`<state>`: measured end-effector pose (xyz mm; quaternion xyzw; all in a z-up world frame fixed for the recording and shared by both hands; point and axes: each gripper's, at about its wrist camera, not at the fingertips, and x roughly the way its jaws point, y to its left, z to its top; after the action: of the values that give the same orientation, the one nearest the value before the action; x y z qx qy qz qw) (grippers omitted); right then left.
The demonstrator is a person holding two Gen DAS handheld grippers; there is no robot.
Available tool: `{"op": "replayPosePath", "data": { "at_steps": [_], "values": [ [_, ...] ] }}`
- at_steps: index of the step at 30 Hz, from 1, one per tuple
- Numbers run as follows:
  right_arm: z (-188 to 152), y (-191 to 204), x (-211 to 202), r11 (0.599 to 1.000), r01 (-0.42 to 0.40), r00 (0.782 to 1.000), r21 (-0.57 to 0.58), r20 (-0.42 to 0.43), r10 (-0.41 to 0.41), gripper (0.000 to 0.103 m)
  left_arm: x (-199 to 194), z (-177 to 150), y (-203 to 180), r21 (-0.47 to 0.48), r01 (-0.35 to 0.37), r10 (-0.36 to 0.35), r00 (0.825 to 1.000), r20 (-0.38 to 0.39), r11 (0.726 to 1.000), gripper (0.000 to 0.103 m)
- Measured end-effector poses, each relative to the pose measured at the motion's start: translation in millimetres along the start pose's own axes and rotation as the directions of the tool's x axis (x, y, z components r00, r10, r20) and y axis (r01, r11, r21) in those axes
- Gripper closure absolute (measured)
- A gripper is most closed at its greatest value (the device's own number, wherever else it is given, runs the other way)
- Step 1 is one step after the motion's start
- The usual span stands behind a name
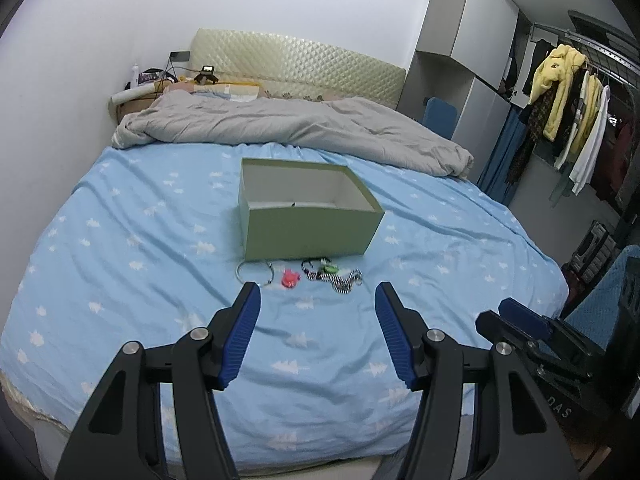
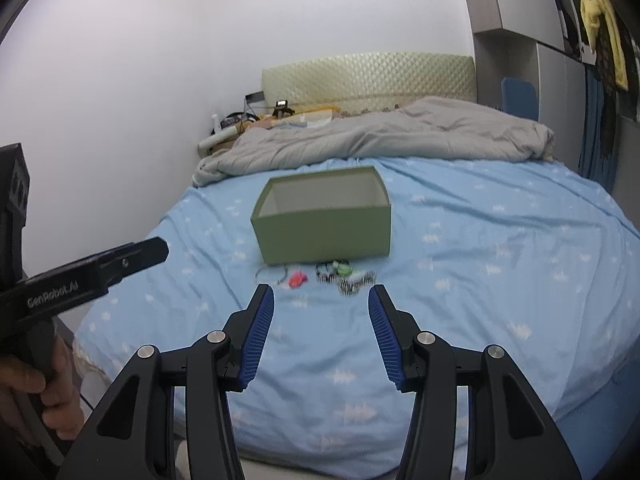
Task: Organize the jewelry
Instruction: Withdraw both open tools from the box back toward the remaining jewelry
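An open pale-green box [image 1: 306, 232] [image 2: 326, 232] stands on the blue bed sheet [image 1: 140, 240] [image 2: 480, 260]. Jewelry lies in a row just in front of it: a silver hoop [image 1: 256, 272] [image 2: 272, 274], a red piece [image 1: 290, 279] [image 2: 298, 279], a green piece [image 1: 330, 268] [image 2: 343, 269] and a black-and-white beaded chain [image 1: 340, 280] [image 2: 354, 284]. My left gripper [image 1: 318, 300] hovers over the sheet short of the row, open and holding nothing. Open as well, my right gripper [image 2: 321, 300] stays apart from the jewelry. A hand [image 2: 48, 384] holds the left gripper's body at the right wrist view's left edge.
A rumpled grey duvet [image 1: 288, 124] [image 2: 380, 136] lies behind the box, before a quilted headboard [image 1: 296, 68]. Left of the bed head is a cluttered nightstand [image 1: 152, 88]. A grey wardrobe [image 1: 468, 60] and a rack of hanging clothes [image 1: 568, 100] stand to the right.
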<state>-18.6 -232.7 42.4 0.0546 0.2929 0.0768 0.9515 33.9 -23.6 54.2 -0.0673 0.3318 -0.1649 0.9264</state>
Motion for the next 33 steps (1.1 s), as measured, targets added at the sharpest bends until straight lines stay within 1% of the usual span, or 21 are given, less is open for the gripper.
{"op": "replayPosePath", "data": {
  "at_steps": [5, 9, 18, 24, 28, 33],
  "values": [
    [-14.1, 0.1, 0.0, 1.0, 0.004, 1.0, -0.006, -0.009, -0.004, 0.056, 8.1, -13.3, 2.7, -0.019, 0.004, -0.004, 0.999, -0.031, 1.0, 0.043],
    [-17.6, -4.9, 9.2, 1.0, 0.005, 1.0, 0.001, -0.021, -0.005, 0.056, 19.0, -20.6, 4.8, -0.034, 0.01, -0.012, 0.998, -0.054, 0.999, 0.043],
    [-18.0, -17.1, 46.2, 1.0, 0.002, 0.998, 0.003, -0.056, -0.002, 0.056, 62.2, -24.5, 14.3, -0.049, 0.015, -0.021, 0.993, -0.112, 0.999, 0.044],
    [-14.6, -29.5, 85.5, 1.0, 0.008, 0.997, -0.001, -0.08, -0.008, 0.056, 103.4, -22.6, 21.3, -0.055, 0.016, -0.024, 0.989, -0.149, 0.998, 0.048],
    [-12.4, -41.5, 120.6, 1.0, 0.015, 0.995, -0.014, -0.1, -0.016, 0.055, 134.8, -21.7, 26.3, -0.059, 0.017, -0.028, 0.983, -0.18, 0.998, 0.05],
    [-9.1, -54.3, 158.5, 1.0, 0.008, 0.992, -0.018, -0.127, -0.01, 0.051, 171.0, -18.6, 32.5, -0.064, 0.015, -0.028, 0.977, -0.212, 0.998, 0.052]
  ]
}}
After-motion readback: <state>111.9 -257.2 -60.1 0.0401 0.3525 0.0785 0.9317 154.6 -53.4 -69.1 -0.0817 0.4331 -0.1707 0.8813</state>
